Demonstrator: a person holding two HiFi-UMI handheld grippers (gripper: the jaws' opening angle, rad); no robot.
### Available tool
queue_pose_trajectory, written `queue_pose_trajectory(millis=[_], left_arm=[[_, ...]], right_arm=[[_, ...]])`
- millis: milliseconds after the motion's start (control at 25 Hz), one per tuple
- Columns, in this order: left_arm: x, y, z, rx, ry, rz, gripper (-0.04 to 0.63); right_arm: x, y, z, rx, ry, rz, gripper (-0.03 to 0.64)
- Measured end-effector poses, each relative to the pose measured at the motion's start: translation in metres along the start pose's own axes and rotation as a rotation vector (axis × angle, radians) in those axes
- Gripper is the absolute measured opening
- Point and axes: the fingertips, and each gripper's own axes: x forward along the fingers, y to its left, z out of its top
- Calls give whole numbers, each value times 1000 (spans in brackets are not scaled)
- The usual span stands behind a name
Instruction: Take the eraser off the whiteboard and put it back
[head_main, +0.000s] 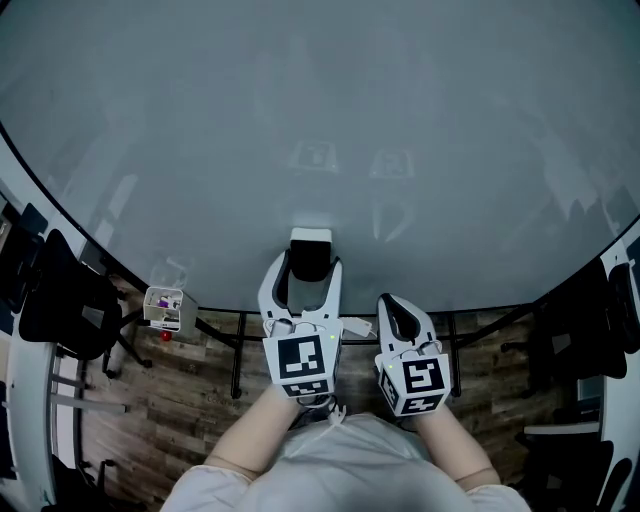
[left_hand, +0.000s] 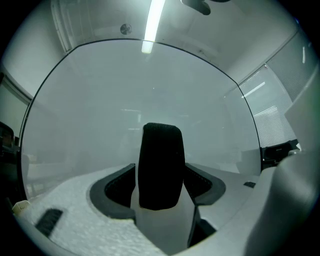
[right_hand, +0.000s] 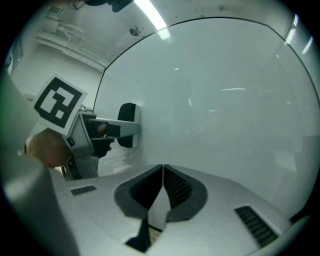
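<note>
Because the eraser (head_main: 310, 240) sits on the whiteboard (head_main: 320, 120) between the left gripper's (head_main: 308, 266) wide-spread fingers, apparently ungripped, the return looks done; the right gripper's (head_main: 396, 306) fingers are closed, empty.

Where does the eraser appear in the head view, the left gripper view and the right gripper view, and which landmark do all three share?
Head view: eraser at centre, against the whiteboard, between the left gripper jaws.
Left gripper view: eraser at lower centre, upright between the jaws.
Right gripper view: eraser at left, at the left gripper's tip, against the board.
Shared landmark: the whiteboard fills the background of all three.
</note>
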Motion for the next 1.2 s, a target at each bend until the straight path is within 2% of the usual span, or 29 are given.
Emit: queue_pose_trajectory(millis=[200,320,480,720,800,1080,1200], left_arm=[[-20,-1,22,94,-81,7,295],[-34,-8,22,57,-79,-24,295],[-49,-14,-3,20,-15,-82,287],[-76,0,-42,68,52,-70,93],[-84,4,-54,54,84,-75,47],[-101,7,-78,-57,149,-111,18],[-102,5,-80,-69,159,-133,18]], right_arm=[[0,3,0,0,1,-1,28],[-3,8,-1,6,1,-1,28],[-7,19,-5,11,2,6,28],[-14,40,-9,16,-9,30,28],[-16,48,-9,19,-20,42,28],[-23,66,-13,30,-23,47,28],[-25,67,-13,25,-23,30,26]])
